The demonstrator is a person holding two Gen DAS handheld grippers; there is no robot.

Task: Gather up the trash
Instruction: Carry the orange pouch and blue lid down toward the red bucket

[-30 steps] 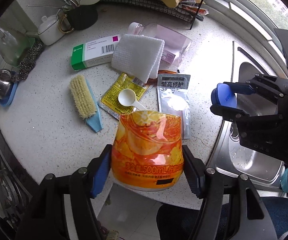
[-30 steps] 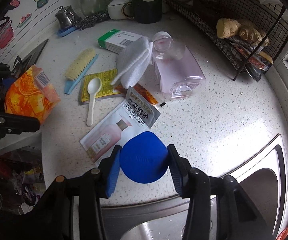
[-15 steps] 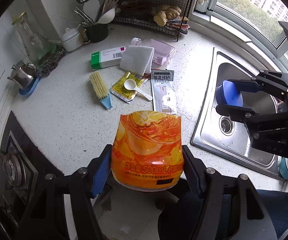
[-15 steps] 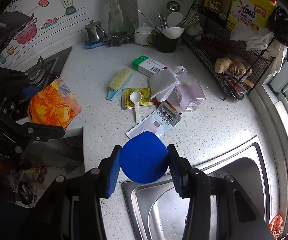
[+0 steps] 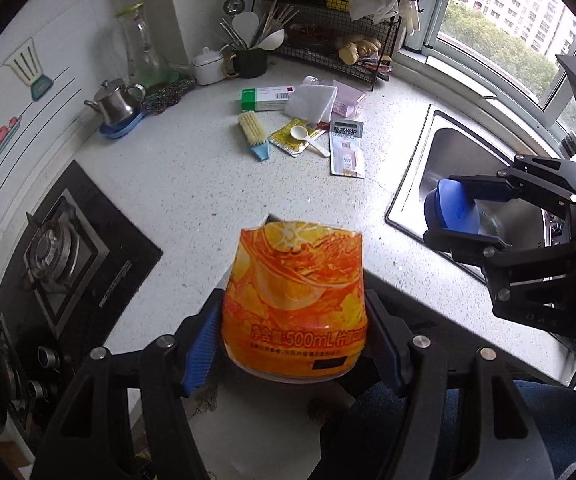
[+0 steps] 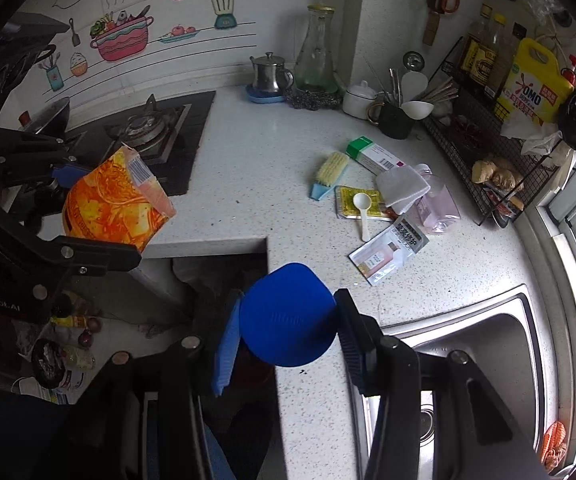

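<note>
Our left gripper [image 5: 294, 344] points steeply down, its pads clamped on an orange pouch [image 5: 294, 300]; at three o'clock our right gripper [image 6: 288, 332] pinches a blue cap [image 6: 288, 320].

The near half of the white speckled bench [image 5: 191, 184] is bare and open. Farther back, a yellow-bristled brush [image 5: 252, 133], a silver sachet [image 5: 346, 148] and a white folded cloth [image 5: 311, 98] crowd it beside the steel sink [image 5: 416, 176].

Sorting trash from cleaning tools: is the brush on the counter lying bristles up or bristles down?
Bristles up. The brush lies flat on the counter, pale bristles facing the camera, blue handle end toward the counter's front edge.
</note>
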